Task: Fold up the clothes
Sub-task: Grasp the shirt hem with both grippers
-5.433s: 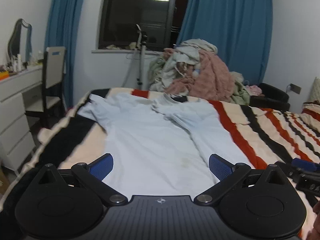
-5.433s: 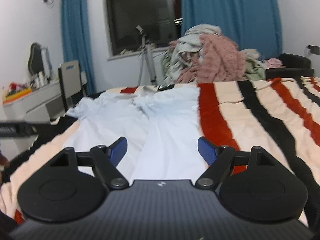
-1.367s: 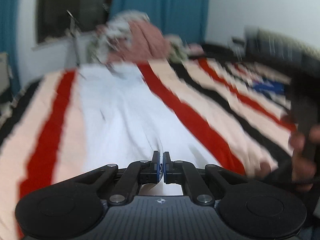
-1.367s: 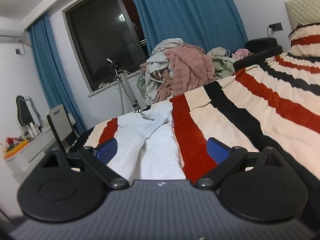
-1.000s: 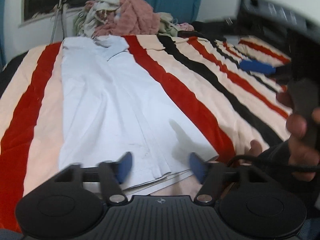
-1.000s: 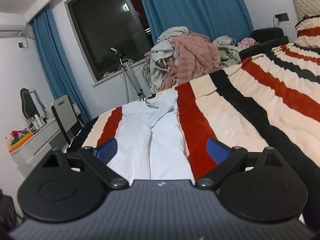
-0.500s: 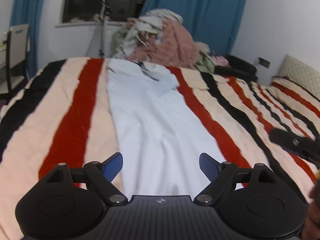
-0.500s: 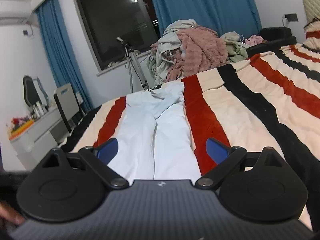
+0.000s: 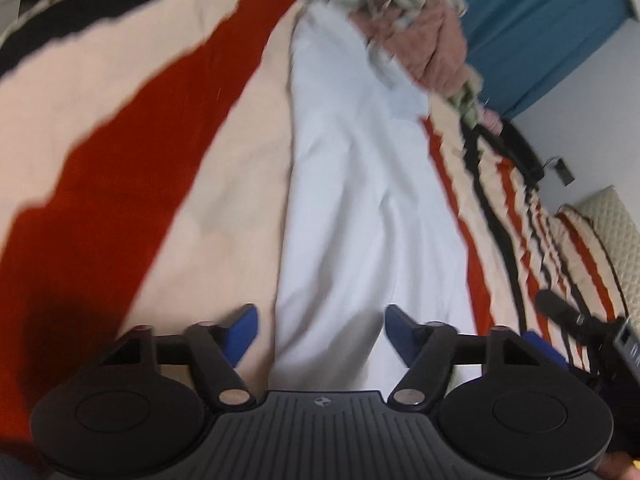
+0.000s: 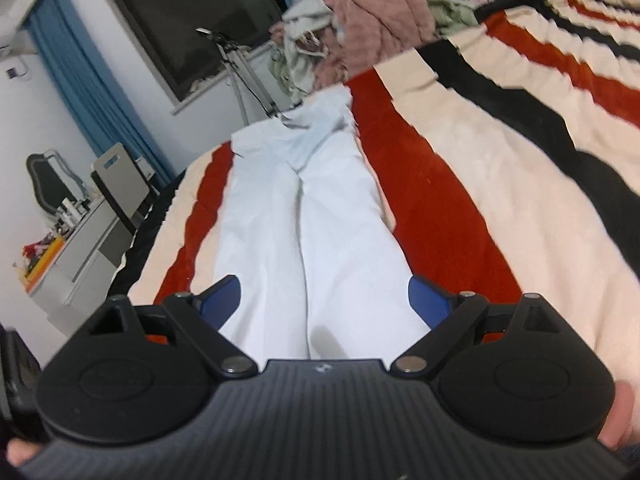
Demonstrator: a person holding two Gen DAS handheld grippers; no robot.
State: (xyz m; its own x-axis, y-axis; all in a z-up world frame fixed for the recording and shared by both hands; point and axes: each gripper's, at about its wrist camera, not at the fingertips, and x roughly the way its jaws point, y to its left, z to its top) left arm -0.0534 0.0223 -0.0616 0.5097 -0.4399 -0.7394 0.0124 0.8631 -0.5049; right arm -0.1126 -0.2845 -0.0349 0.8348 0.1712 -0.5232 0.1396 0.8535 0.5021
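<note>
Pale blue garment (image 10: 316, 240) lies folded into a long strip down the striped bed (image 10: 520, 208), its near end under both grippers. Left gripper (image 9: 320, 330) has just been narrowing, fingers apart and holding nothing (blurred view); right gripper (image 10: 324, 300) gapes wide, empty.

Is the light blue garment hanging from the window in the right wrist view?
No, the light blue garment lies flat on the striped blanket.

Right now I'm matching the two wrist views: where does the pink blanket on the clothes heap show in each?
Left wrist: pink blanket at top, right of centre, blurred, past the far end of the white garment.
Right wrist: pink blanket at top centre, beyond the white garment.
Shared landmark: the blue curtain.
</note>
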